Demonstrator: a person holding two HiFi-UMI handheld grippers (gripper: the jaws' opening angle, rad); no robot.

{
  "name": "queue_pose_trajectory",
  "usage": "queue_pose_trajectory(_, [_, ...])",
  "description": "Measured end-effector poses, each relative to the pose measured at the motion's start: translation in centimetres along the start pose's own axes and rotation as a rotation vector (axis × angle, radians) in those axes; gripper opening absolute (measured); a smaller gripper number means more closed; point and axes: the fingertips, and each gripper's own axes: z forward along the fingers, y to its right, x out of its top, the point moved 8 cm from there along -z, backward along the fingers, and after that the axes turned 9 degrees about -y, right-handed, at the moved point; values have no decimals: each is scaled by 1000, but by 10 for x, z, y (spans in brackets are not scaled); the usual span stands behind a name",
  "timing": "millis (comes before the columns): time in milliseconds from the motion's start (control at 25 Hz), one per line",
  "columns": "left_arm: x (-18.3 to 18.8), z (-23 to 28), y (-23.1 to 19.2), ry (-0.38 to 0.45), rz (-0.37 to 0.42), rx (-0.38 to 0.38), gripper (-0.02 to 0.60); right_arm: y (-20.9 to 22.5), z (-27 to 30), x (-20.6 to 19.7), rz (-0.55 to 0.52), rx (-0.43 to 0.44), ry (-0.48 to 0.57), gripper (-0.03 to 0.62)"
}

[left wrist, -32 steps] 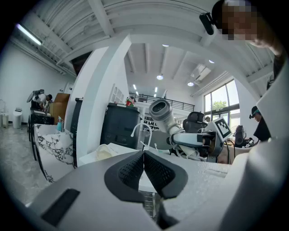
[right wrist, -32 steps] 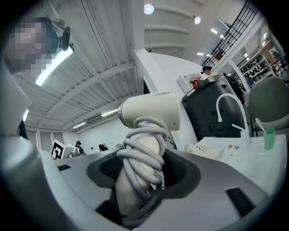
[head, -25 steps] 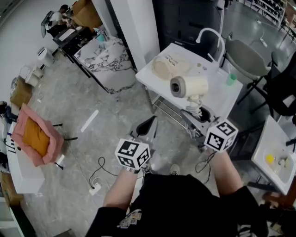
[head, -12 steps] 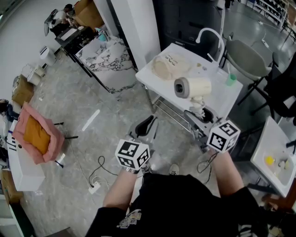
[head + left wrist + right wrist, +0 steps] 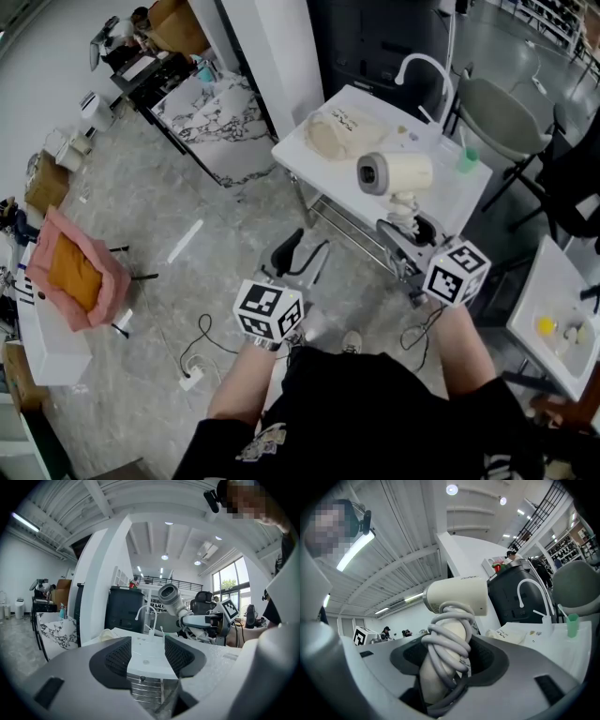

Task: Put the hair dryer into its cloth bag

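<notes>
The left claw (image 5: pixel 302 255), pressed together a moment ago, is now opening with nothing between its jaws, over the floor and well apart from the cloth bag (image 5: pixel 337 134) on the white bench (image 5: pixel 448 195). The right claw (image 5: pixel 410 223) pinches the cord-wrapped handle of the hair dryer (image 5: pixel 394 173), held above the bench near the bag. Probably the left claw prepares to take the bag's mouth.

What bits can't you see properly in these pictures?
- Hair dryer handle's bottom end: right gripper view, covered by its wound cord and the jaws.
- Cloth bag opening: head view, too small to tell which end opens.
- Green item on the table: head view, too small to name.
</notes>
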Motion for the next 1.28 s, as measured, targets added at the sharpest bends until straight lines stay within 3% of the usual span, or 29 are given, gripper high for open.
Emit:
queue_pose_trajectory(560, [8,7,-49,19,-3,-41,224,-1,38,10,11,-47,4,236])
queue_pose_trajectory(1280, [41,10,-221,18,13,-167,227,-29,187,45,68,-189,43,236])
